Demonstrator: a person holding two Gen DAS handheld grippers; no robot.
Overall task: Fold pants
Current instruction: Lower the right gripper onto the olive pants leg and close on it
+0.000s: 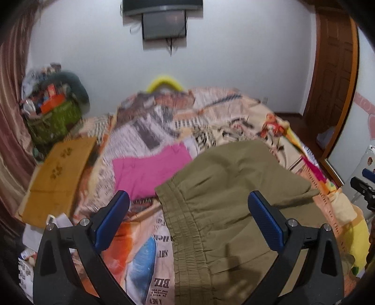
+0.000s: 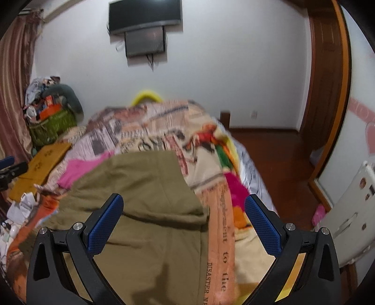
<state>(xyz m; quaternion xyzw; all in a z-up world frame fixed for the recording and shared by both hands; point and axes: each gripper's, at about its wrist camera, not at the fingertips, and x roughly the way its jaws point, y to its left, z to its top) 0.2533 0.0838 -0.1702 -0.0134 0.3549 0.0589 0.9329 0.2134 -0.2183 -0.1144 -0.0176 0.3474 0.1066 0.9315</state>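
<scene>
1. The olive-green cotton pants [image 1: 234, 199] are seen spread on the bed covered with a newspaper-print blanket [image 1: 152, 131], lying toward the bed's right edge, with the gathered elastic waistband [image 1: 185, 237] turned toward the near left.
2. A fold is seen across the pants in the right wrist view [image 2: 140, 187], where an upper layer lies over the lower one.
3. The left gripper [image 1: 188, 221] is held above the waistband, its jaws spread wide and nothing gripped between the blue pads [image 1: 112, 220].
4. The right gripper [image 2: 184, 226] is held over the right border of the pants, near the bed's right edge; its jaws are likewise wide apart and nothing is gripped.
5. A bright pink folded cloth [image 1: 150, 171] is seen just beyond the waistband, its near corner touching or tucked under the pants.
6. A flat brown cardboard sheet with paw prints [image 1: 58, 178] is laid at the bed's left edge, with white crumpled papers [image 2: 21, 208] beside it.
7. A green woven basket heaped with boxes and cloth [image 1: 54, 122] is seen at the far left corner, beside a striped brown curtain [image 1: 11, 117].
8. A yellow curved object [image 1: 164, 82] is seen behind the bed's far edge, partly hidden.
9. A dark wall-mounted screen [image 2: 145, 14] is fixed on the white wall, and a brown wooden door [image 2: 328, 82] is seen at the right.
</scene>
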